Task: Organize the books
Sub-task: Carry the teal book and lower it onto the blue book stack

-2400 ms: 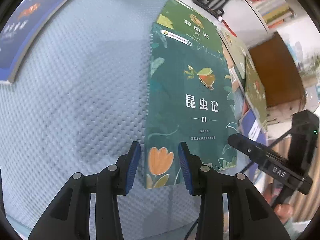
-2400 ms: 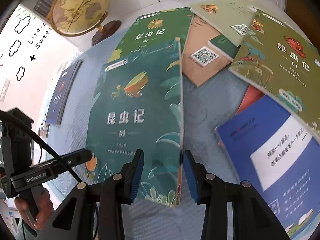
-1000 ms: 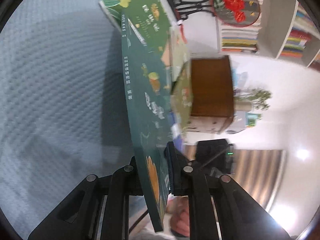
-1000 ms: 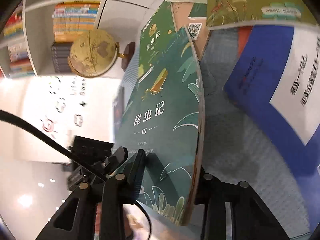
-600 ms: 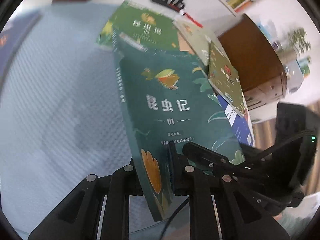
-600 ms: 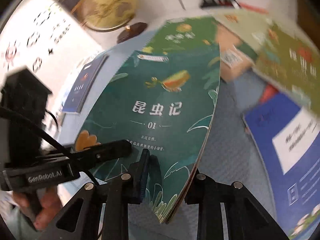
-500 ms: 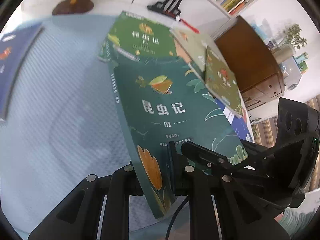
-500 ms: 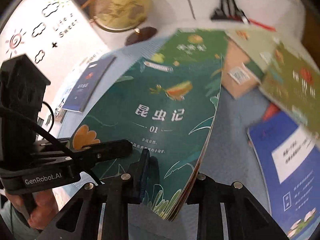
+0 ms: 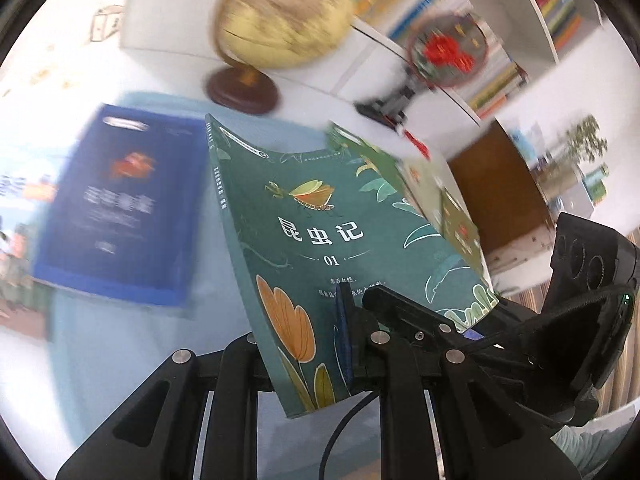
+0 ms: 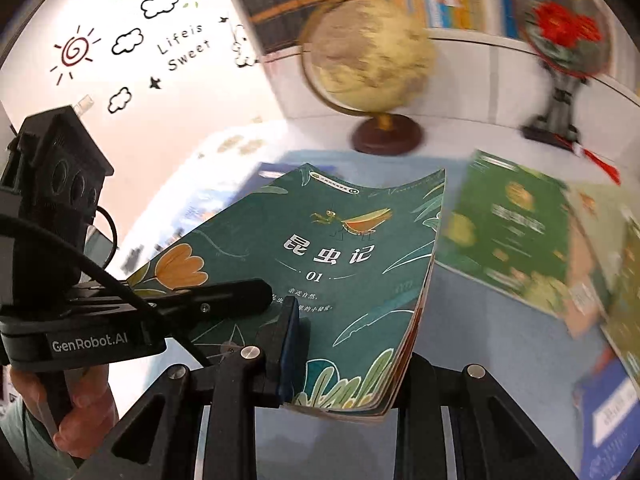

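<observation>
A dark green book numbered 01 (image 9: 320,236) (image 10: 344,256) hangs above the table, its cover facing up. My left gripper (image 9: 316,328) is shut on its near edge beside the spine, over the orange flower. The right gripper (image 10: 352,352) is shut on the near edge at the page side, where the pages sag. Each gripper shows in the other's view: the left one (image 10: 224,296) lies across the cover's left, the right one (image 9: 400,308) across its right. A blue book (image 9: 120,204) lies flat to the left of the held book.
A green book (image 10: 512,232), an olive one (image 9: 452,208) and a blue one (image 10: 612,412) lie to the right on the light blue cloth (image 10: 480,340). Behind stand a globe (image 10: 372,56), a round fan ornament (image 10: 564,28) and bookshelves. A hand (image 10: 80,404) holds the left gripper.
Both grippers have risen with the green book, turned its cover from on edge to facing up, and carried it left toward the blue book. The globe and shelves have come into view.
</observation>
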Action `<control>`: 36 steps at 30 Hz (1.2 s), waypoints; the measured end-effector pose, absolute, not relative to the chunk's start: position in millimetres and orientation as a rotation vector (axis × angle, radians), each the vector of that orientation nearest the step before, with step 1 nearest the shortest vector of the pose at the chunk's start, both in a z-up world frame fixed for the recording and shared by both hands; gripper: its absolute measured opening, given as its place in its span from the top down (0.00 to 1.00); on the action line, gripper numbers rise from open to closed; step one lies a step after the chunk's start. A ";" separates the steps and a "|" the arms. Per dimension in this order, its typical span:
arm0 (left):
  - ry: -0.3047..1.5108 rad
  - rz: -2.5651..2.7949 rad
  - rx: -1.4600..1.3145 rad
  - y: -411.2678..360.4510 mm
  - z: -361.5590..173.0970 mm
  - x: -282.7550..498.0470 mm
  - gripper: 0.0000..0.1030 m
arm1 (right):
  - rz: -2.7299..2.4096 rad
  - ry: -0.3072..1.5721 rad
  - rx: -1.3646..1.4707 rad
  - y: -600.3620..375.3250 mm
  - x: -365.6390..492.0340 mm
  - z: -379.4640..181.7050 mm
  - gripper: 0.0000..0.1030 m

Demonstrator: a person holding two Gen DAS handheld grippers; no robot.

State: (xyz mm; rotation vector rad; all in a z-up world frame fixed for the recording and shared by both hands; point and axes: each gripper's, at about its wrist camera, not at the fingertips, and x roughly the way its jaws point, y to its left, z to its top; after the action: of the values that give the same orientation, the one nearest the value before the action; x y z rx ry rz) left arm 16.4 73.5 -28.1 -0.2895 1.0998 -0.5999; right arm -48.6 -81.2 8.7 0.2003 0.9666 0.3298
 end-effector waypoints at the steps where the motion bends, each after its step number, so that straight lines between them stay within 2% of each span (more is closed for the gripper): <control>1: 1.097 -0.589 -0.298 85.9 -28.1 23.9 0.86 | 0.339 0.967 0.204 -70.6 -39.7 7.9 0.74; 7: 1.107 -0.538 -0.312 150.8 -39.6 66.5 0.86 | 0.356 0.994 0.228 -4.5 12.8 -4.2 0.74; 15: 1.156 -0.544 -0.365 189.3 -68.9 102.6 0.85 | 0.319 1.059 0.281 38.7 54.7 -29.7 0.74; 18: 1.186 -0.545 -0.394 197.8 -78.0 111.3 0.80 | 0.307 1.079 0.299 44.4 62.5 -33.8 0.74; 20: 1.202 -0.519 -0.381 203.1 -82.0 114.2 0.71 | 0.297 1.097 0.318 45.4 67.4 -38.4 0.74; 22: 1.228 -0.481 -0.364 209.0 -88.3 116.0 0.69 | 0.280 1.120 0.337 46.2 70.8 -44.1 0.74; 29: 1.309 -0.388 -0.389 236.2 -115.5 116.7 0.71 | 0.266 1.178 0.349 52.8 71.3 -61.4 0.74; 36: 1.292 -0.324 -0.398 250.3 -114.5 111.9 0.71 | 0.297 1.216 0.343 62.3 71.8 -71.0 0.73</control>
State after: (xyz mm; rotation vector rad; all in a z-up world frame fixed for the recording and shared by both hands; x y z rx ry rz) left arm 111.9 250.3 -114.5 -0.3976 1.2919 -0.3243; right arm 71.8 62.3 -71.0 0.3430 1.2163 0.2973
